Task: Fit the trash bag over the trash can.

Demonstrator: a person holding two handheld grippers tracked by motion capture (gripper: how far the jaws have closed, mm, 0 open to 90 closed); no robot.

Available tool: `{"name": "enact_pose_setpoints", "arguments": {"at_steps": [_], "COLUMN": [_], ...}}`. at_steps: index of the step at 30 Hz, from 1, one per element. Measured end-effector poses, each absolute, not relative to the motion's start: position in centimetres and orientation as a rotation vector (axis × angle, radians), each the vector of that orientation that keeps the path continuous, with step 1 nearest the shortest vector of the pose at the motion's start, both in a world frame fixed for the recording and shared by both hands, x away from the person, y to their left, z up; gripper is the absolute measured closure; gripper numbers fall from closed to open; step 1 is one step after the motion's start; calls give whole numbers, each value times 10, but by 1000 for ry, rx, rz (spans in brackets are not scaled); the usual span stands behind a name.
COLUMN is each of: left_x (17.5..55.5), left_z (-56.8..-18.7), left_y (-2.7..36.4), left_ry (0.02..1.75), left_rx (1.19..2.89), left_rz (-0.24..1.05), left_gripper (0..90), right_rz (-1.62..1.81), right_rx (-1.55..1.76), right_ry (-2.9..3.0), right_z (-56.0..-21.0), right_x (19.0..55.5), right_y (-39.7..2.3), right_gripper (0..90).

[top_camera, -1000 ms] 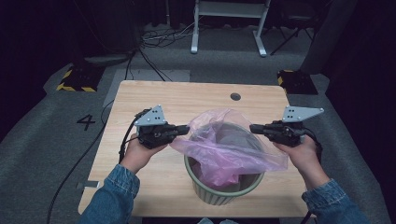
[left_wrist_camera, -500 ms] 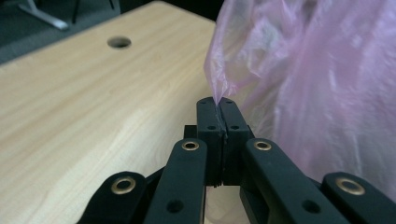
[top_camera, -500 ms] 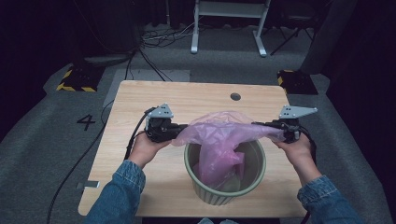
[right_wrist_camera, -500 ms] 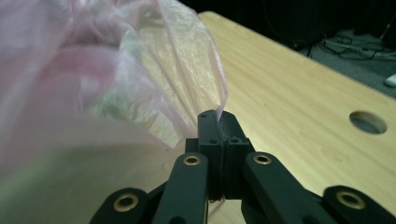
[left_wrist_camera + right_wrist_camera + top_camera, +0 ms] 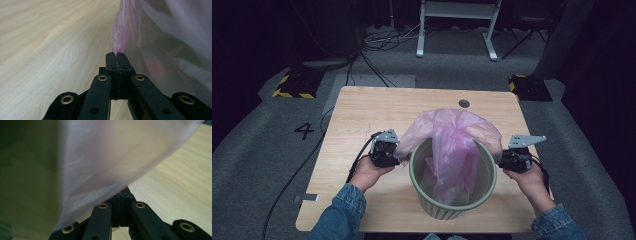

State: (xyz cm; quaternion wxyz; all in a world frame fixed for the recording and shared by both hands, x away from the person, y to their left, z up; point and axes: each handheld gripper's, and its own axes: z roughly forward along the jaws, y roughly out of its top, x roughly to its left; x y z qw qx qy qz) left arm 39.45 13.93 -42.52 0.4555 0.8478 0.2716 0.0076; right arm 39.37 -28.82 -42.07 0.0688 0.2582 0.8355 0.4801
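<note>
the left claw (image 5: 396, 154) is clamped on a pinch of the pink bag (image 5: 452, 145) at the bin's (image 5: 447, 207) left side; in the left gripper view its jaws meet on the film. the right claw (image 5: 502, 159) is closed on the bag's opposite edge, just outside the bin's right rim; in its own view the jaws stand together under the film (image 5: 112, 157). the bag hangs half inside the bin, its far edge puffed up above the rim, on the near middle of the worktop (image 5: 362, 115).

to seat it well, i'd judge: keep both grips firm, stretch the mouth wider than the rim, bring both sides down evenly and fold the edge over the outside. pulling unevenly could tear the thin film or tip the bin.

count: one bag, one bin, two claws, one worktop.
</note>
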Motion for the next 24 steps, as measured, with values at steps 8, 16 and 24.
{"name": "enact_pose_setpoints", "arguments": {"at_steps": [8,16,24], "left_x": [386,390,412], "left_z": [-420,-389,-373], "left_y": [153,186,172], "left_ry": [674,683,650], "left_rx": [1991,1842,1760], "left_rz": [41,60,-3], "left_gripper": [678,466,392], "right_rz": [1454,1449,1419], "right_rx": [792,799,748], "right_ry": [2425,2264,2277], "right_z": [-426,-395,-388], "right_x": [384,390,401], "right_y": [-299,-319,-308], "right_gripper": [711,560,535]}}
